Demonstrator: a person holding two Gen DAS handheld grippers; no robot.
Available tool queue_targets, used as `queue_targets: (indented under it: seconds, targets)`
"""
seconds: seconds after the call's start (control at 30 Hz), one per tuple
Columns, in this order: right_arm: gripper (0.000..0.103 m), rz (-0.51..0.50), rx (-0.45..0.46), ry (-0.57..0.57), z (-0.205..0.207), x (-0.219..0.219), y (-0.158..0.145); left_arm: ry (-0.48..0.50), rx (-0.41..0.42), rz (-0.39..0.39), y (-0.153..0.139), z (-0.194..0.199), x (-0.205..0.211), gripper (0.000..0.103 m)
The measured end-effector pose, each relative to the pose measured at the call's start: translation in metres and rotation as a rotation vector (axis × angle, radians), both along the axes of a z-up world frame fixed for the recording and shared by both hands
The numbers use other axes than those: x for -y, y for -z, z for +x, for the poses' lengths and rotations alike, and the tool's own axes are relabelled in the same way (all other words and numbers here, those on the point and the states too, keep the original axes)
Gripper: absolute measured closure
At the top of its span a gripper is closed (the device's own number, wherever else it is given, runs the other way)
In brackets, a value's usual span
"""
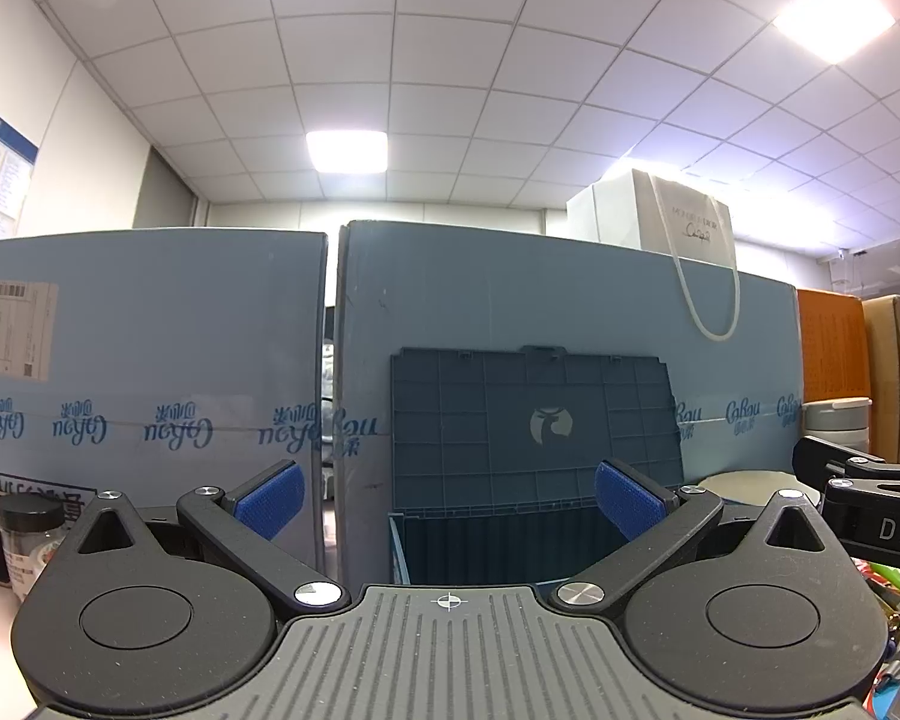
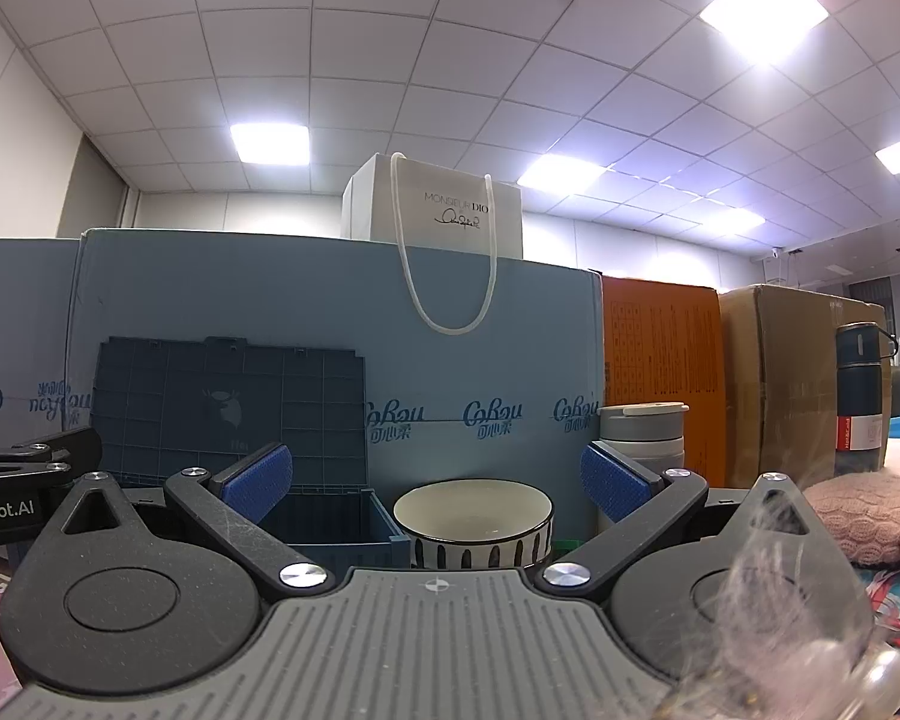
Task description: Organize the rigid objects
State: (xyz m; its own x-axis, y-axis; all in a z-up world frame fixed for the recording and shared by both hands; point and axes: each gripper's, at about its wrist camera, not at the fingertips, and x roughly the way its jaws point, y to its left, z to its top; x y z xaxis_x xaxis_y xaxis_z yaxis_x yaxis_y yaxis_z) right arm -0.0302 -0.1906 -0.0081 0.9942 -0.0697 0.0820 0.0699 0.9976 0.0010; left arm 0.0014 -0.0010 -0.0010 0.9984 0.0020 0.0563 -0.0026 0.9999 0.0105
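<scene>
The left black tongs with blue pads (image 1: 447, 501) point level, straight ahead. Their two fingers stand wide apart, as far as they go, and nothing sits between the blue pads (image 1: 270, 504). The right black tongs with blue pads (image 2: 435, 483) point level too, with the fingers spread just as wide and empty. The two sit side by side: a black piece of each shows at the edge of the other's view.
</scene>
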Motion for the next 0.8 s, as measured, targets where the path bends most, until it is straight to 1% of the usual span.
queue_targets:
  seconds: [0.8]
  targets:
    - [0.000,0.008,-0.013,-0.001,0.0008,0.0008,-0.0002,0.001,-0.002,-0.001,-0.0005,-0.0001,-0.0010,0.000]
